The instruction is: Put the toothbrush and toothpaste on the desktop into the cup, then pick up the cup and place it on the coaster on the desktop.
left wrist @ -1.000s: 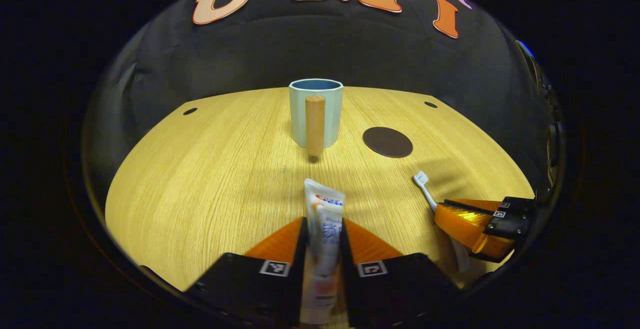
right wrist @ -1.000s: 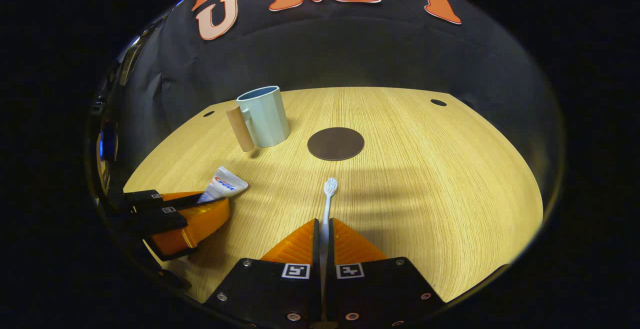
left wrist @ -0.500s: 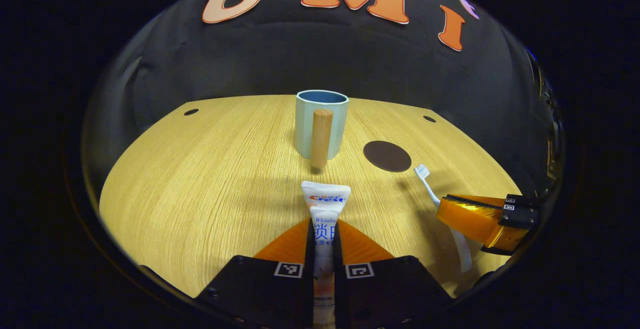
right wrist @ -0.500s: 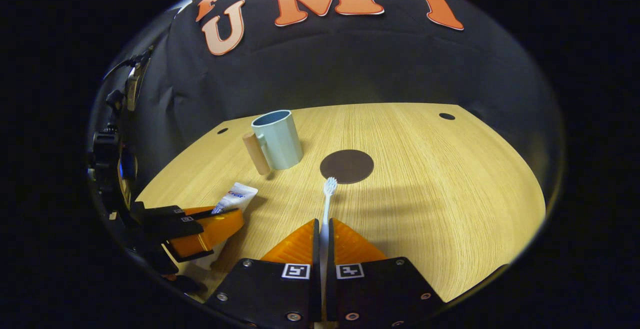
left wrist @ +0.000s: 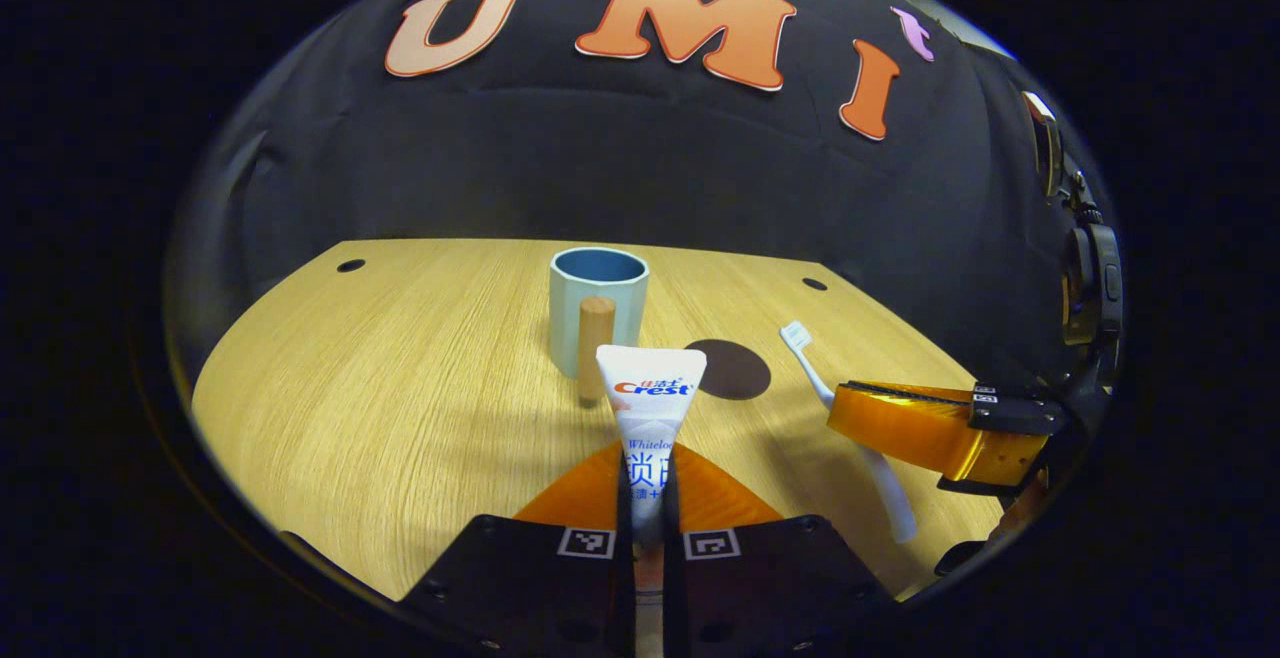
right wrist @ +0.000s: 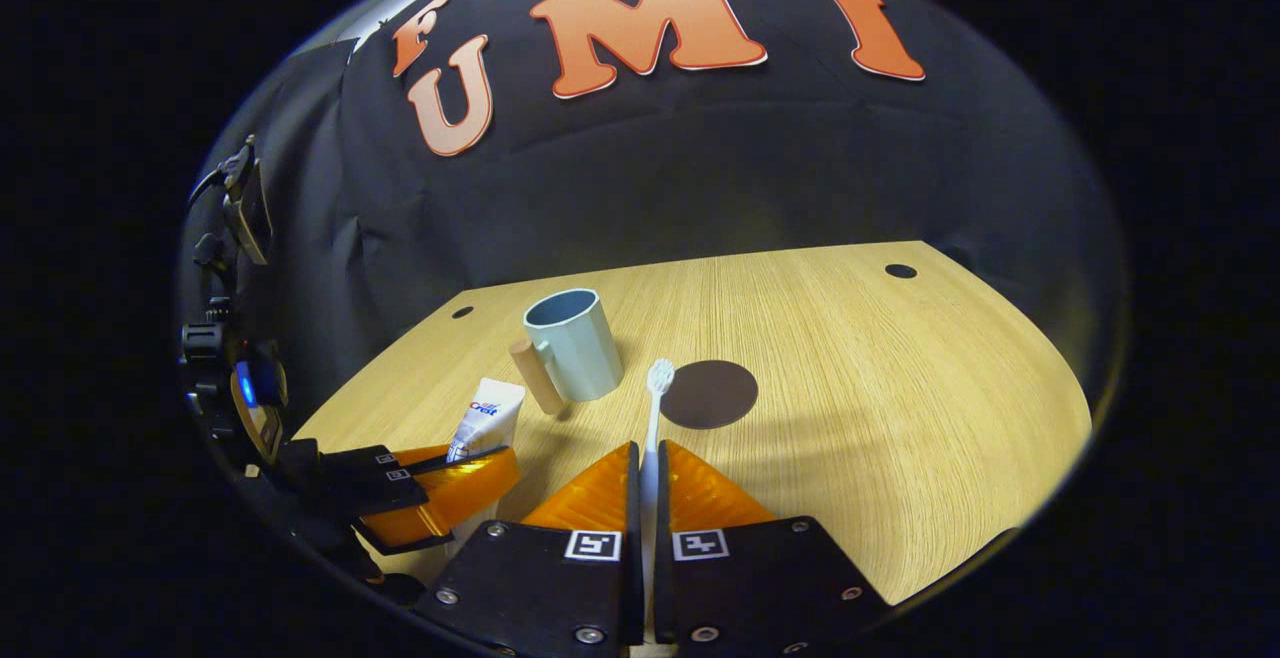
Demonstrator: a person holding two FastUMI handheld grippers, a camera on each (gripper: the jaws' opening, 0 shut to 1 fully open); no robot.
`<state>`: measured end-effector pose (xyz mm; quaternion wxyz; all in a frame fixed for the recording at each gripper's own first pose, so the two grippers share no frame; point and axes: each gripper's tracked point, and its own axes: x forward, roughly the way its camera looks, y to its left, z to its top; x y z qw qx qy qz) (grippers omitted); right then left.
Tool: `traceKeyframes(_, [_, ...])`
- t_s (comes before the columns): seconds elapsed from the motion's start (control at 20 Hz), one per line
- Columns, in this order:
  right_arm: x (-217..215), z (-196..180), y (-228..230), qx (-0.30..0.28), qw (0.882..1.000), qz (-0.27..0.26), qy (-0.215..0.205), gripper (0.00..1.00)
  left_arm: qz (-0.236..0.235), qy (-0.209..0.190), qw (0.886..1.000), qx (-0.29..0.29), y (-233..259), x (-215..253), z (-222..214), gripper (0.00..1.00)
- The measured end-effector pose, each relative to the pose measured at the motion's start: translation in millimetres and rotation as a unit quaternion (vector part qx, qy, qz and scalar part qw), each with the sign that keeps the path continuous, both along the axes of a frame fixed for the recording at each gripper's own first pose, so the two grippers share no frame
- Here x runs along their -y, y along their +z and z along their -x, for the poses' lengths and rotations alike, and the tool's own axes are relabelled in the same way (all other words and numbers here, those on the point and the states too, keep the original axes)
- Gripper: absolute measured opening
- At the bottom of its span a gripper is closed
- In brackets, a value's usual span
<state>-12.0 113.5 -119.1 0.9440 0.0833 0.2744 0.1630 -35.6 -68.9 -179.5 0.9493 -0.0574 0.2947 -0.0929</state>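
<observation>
Left hand-held gripper [left wrist: 645,468]: both fingers are closed on the toothpaste [left wrist: 650,403], which is held clear of the desk [left wrist: 400,418] with its flat crimped end pointing forward toward the cup [left wrist: 598,310]. Right hand-held gripper [right wrist: 645,473]: both fingers are closed on the handle of the toothbrush [right wrist: 655,408], whose bristle head points forward and up, raised above the desk. The cup stands upright on the desk with its wooden handle [left wrist: 596,348] turned toward the left gripper view's camera. The dark round coaster [right wrist: 708,393] lies flat on the desk just beside the cup, bare. In the left gripper view the right hand-held gripper appears at the right edge, toothbrush angled through it.
</observation>
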Motion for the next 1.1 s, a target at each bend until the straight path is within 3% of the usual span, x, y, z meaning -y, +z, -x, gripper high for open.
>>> traceKeyframes(0.55, [6.8,-26.6,42.9,0.056,0.998,-0.036,-0.013,0.05,0.009,0.010,0.997,0.080,62.9,-12.2,-36.9,0.10])
traceKeyframes(0.85, [-1.1,-45.0,67.5,0.090,0.996,-0.018,-0.004,0.04,0.022,0.020,0.992,0.119,94.4,-21.8,-65.1,0.10])
traceKeyframes(1.1, [-8.5,-63.5,80.5,0.107,0.994,-0.013,-0.002,0.05,0.041,0.027,0.990,0.136,112.0,-23.9,-123.5,0.10])
